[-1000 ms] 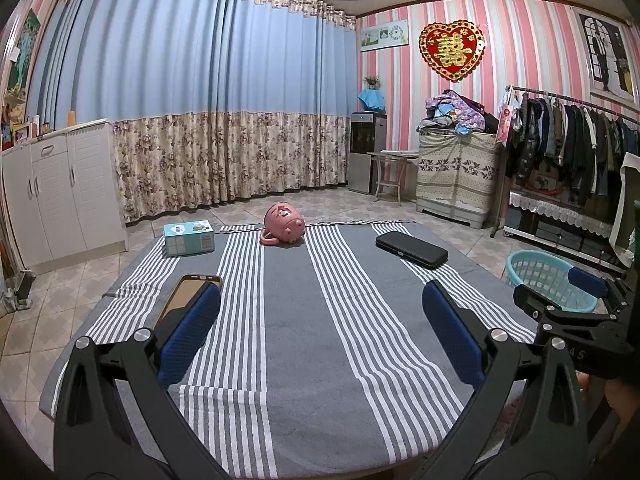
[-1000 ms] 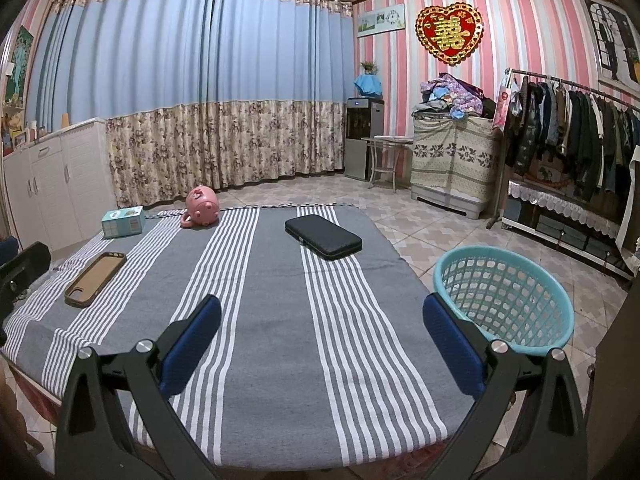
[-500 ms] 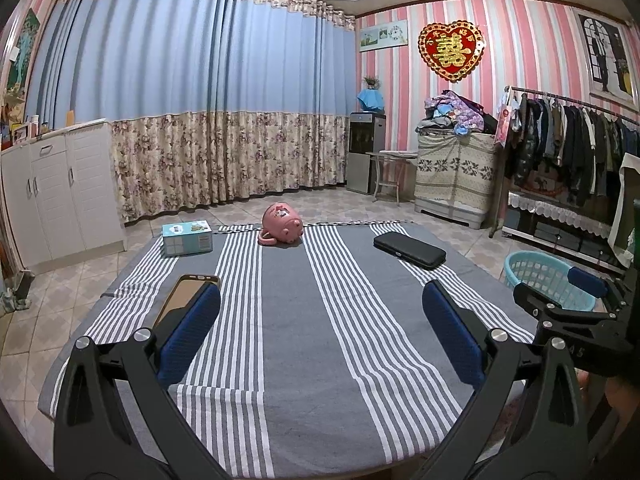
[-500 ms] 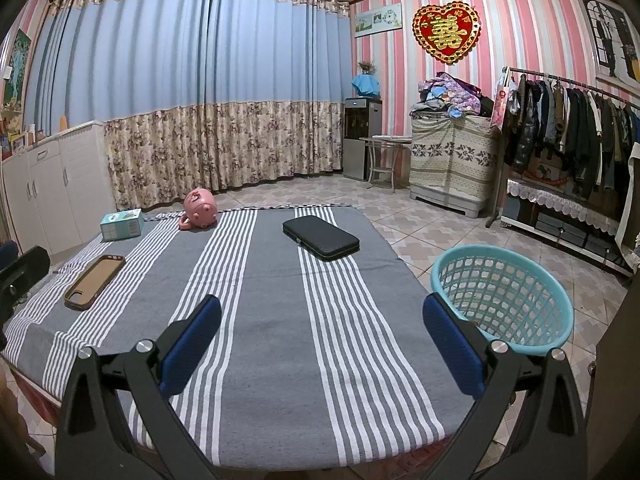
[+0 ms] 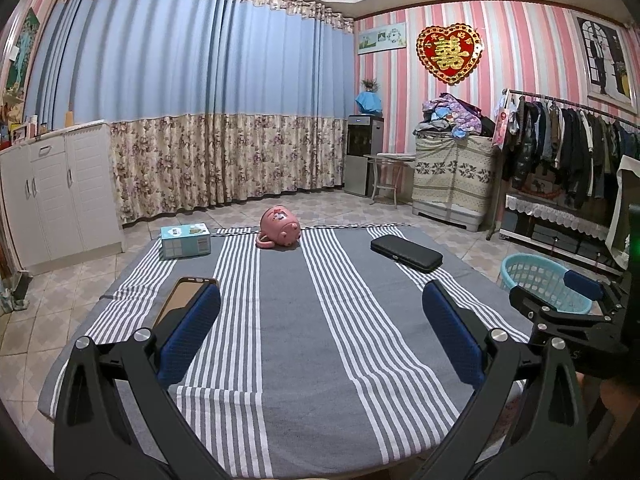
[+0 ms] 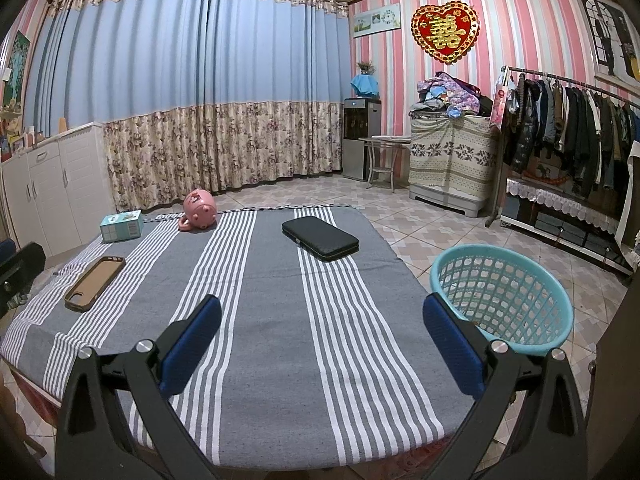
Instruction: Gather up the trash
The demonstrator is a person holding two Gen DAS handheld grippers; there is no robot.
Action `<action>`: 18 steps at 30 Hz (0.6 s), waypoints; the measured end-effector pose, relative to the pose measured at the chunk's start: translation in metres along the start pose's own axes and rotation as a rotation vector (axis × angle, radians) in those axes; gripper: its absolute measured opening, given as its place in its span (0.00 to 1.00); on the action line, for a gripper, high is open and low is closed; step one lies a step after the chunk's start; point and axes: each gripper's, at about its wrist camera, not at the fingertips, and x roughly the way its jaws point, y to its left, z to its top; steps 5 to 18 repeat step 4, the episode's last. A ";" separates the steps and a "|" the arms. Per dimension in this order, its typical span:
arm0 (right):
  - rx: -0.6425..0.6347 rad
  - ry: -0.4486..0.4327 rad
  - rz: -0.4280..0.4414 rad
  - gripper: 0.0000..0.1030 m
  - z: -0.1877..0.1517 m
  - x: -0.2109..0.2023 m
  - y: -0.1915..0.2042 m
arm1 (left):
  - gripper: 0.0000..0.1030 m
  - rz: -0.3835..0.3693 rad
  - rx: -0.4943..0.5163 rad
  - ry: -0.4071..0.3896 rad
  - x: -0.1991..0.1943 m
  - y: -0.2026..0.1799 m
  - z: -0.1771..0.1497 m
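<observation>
phone case [image 5: 182, 298] partly behind left finger, basket [image 5: 536, 280] partly hidden

Left claw [image 5: 320, 316], right claw [image 6: 322, 320]: black angular frames, blue padded fingers [image 6: 191, 344], silver screws at pivots.

Cloth [image 6: 280, 320]: grey, white stripe bands.
Basket [image 6: 552, 312]: turquoise lattice.
Case [image 6: 320, 238]: black.
Phone cover [image 6: 95, 282]: brown.
Toy [image 6: 199, 209]: pink.
Box [image 6: 121, 226]: pale blue, white panels.
Curtain [image 5: 200, 80]: blue above, beige floral below.
Wall [image 6: 520, 32]: pink and white stripes.
Heart ornament [image 6: 445, 32]: red, gold.
Finger pads [image 6: 192, 344]: blue, on black arms.
</observation>
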 end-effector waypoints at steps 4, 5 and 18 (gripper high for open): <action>0.003 0.002 -0.001 0.96 0.000 0.001 -0.001 | 0.95 -0.001 0.002 0.002 0.000 -0.001 0.001; 0.003 0.002 -0.001 0.96 0.000 0.001 -0.001 | 0.95 -0.001 0.002 0.002 0.000 -0.001 0.001; 0.003 0.002 -0.001 0.96 0.000 0.001 -0.001 | 0.95 -0.001 0.002 0.002 0.000 -0.001 0.001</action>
